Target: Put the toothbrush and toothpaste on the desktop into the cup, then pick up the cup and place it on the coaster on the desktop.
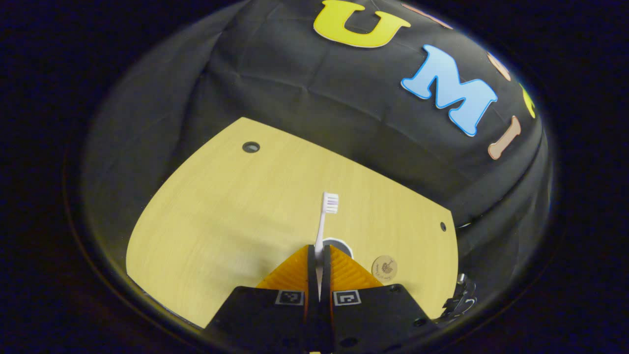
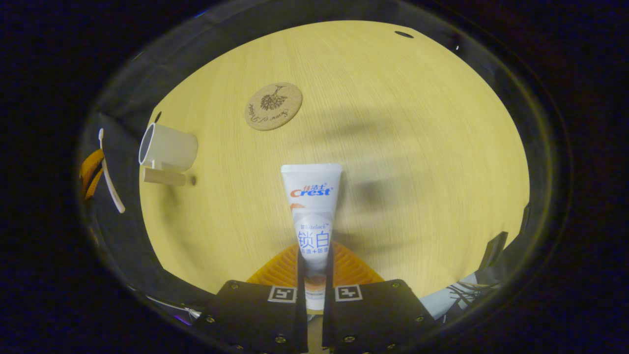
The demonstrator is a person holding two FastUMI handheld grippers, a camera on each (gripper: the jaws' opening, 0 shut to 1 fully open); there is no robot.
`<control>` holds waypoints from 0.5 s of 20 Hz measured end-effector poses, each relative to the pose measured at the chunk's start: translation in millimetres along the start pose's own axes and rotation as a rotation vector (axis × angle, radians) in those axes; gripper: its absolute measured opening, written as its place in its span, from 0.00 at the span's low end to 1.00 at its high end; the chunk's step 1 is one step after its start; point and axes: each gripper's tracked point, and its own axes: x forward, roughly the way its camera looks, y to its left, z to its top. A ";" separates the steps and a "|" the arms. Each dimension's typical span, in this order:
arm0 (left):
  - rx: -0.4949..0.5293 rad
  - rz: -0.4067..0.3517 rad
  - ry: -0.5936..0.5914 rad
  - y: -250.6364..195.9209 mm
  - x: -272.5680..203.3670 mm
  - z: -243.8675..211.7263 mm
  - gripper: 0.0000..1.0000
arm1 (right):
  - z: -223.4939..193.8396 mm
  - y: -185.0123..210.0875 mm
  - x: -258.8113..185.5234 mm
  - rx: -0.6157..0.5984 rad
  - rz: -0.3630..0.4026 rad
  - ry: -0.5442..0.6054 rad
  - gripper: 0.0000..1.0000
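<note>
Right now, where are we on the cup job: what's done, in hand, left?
Done: both items are picked up off the desktop. In hand: left gripper is shut on the toothbrush, right gripper is shut on the toothpaste. Left: nothing is in the cup yet; both must go in, then the cup moves onto the coaster, which is bare.

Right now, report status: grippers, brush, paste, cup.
Left gripper shut on toothbrush, above cup. Right gripper shut on toothpaste, lifted. Cup empty, off coaster. Nothing in the way.
</note>
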 end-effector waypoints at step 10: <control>0.144 -0.074 -0.094 -44.7 68.7 33.4 0.08 | -10.8 -20.6 -13.9 0.130 0.013 -0.020 0.14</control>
